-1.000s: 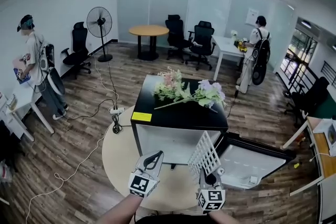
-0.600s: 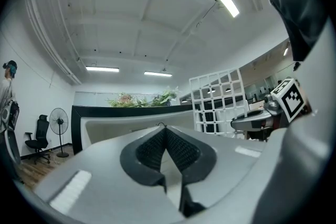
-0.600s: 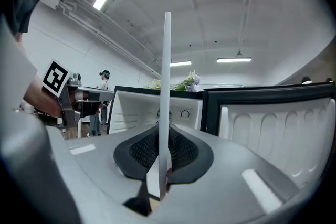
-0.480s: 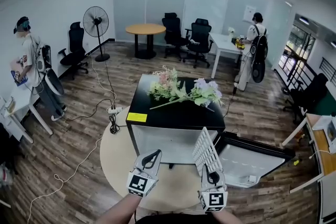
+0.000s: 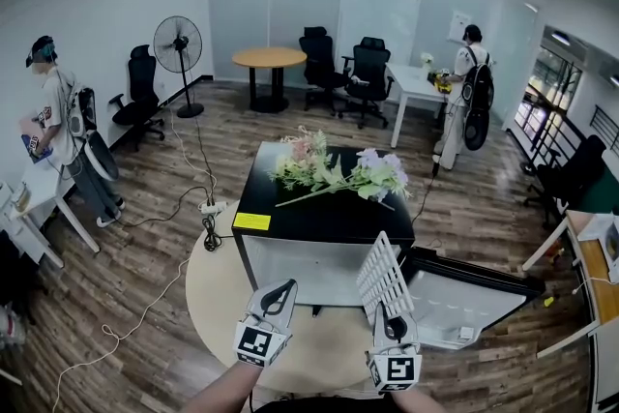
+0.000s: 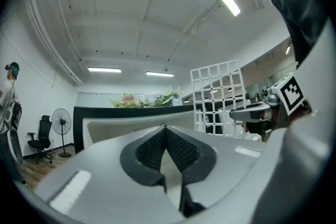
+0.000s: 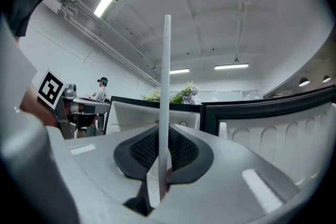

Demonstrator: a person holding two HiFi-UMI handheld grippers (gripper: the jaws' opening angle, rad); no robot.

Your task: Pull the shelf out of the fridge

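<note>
In front of the open fridge, on the near side, the white wire shelf stands wholly clear of the cabinet, upright and tilted. Its lower edge is clamped between the nearly closed jaws of the right hand-held gripper. The left hand-held gripper, just left of the shelf, is closed on nothing. Judgement: the pull-out looks complete, and at most the shelf is yet to be set down.

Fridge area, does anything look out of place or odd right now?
Yes. The white wire shelf is outside the fridge, standing on edge, clamped in the right hand-held gripper. The fridge door hangs open, and a bunch of flowers lies flat on the fridge's top.
</note>
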